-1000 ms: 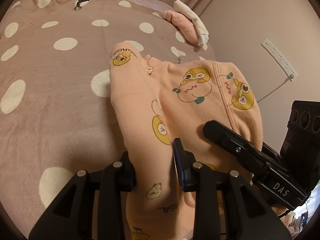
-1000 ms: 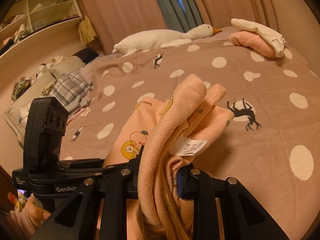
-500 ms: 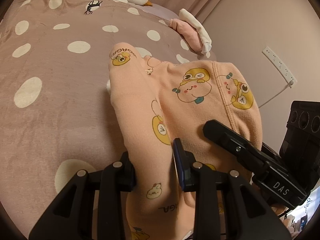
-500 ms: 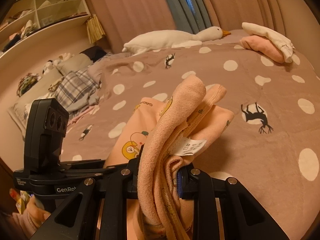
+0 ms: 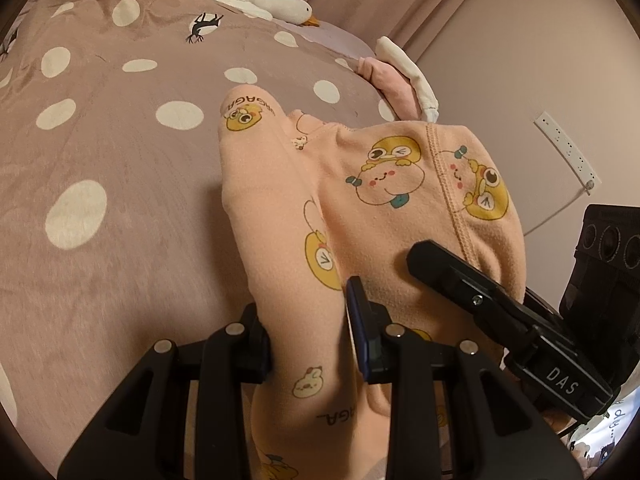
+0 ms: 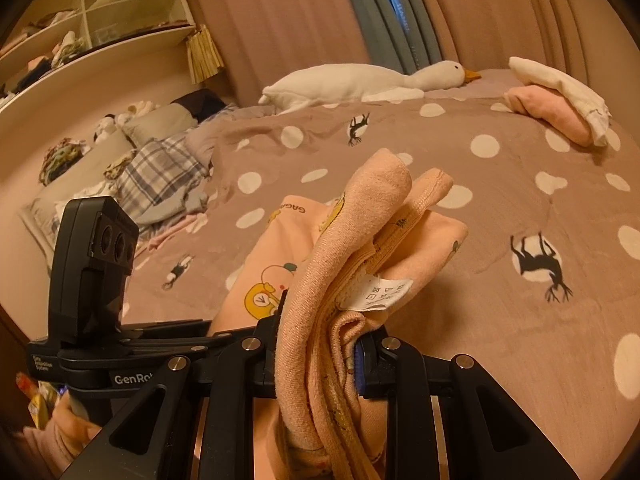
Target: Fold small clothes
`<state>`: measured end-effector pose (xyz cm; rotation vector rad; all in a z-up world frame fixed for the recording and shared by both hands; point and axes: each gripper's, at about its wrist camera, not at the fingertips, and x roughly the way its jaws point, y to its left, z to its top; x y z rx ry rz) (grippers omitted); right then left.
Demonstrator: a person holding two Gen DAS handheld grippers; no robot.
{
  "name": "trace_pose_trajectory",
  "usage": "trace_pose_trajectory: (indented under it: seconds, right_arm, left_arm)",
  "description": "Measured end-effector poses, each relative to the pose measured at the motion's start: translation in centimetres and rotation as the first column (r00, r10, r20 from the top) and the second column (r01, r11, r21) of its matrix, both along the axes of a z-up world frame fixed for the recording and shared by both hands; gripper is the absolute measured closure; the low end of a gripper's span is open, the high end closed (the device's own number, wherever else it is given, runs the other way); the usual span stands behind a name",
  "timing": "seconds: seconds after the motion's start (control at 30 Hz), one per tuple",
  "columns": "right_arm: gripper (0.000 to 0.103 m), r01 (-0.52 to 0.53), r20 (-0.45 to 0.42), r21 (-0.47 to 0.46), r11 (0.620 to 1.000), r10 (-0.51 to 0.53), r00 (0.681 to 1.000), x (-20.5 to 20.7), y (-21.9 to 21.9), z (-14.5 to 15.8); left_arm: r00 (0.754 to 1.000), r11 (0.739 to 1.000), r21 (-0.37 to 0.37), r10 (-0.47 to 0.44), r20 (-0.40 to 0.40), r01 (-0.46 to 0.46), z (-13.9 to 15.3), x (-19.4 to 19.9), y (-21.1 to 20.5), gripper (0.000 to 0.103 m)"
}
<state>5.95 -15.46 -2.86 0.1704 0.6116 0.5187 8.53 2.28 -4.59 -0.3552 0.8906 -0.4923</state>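
Note:
A small peach garment (image 5: pixel 384 200) printed with yellow cartoon ducks is held above the bed between both grippers. My left gripper (image 5: pixel 308 332) is shut on a bunched fold of it, the cloth rising out between the fingers. My right gripper (image 6: pixel 320 344) is shut on several stacked layers of the same peach garment (image 6: pixel 360 240), with a white care label (image 6: pixel 380 292) sticking out. In the left wrist view the right gripper (image 5: pixel 480 292) reaches in from the right, against the cloth. The left gripper's body (image 6: pixel 96 264) shows at the left of the right wrist view.
The bed has a mauve cover with white dots (image 5: pixel 100 140). A white plush goose (image 6: pixel 372 80) lies at the far edge. Folded pink and white clothes (image 6: pixel 556 104) sit at the far right corner. Plaid bedding and pillows (image 6: pixel 156 172) lie left. A wall with a power strip (image 5: pixel 568 148) stands right.
Both grippers have moved together with the garment across the bed; more of the far bed, goose and curtain now shows. The grips are unchanged.

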Motion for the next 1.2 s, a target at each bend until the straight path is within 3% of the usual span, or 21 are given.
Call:
trace_pose_trajectory:
  seconds: [0.97,1.2]
  right_arm:
    - [0.077,-0.012,-0.01,-0.007,1.0,0.012,1.0,8.6,1.7,-0.8]
    - [0.077,0.018,-0.127,-0.013,1.0,-0.019,0.992,11.6,1.2,-2.9]
  left_arm:
    - [0.999,0.999,0.043,0.028,-0.022,-0.027,-1.5,9.3,1.1,0.073]
    - [0.993,0.996,0.088,0.042,-0.113,-0.032,-4.5,11.5,0.7,0.073]
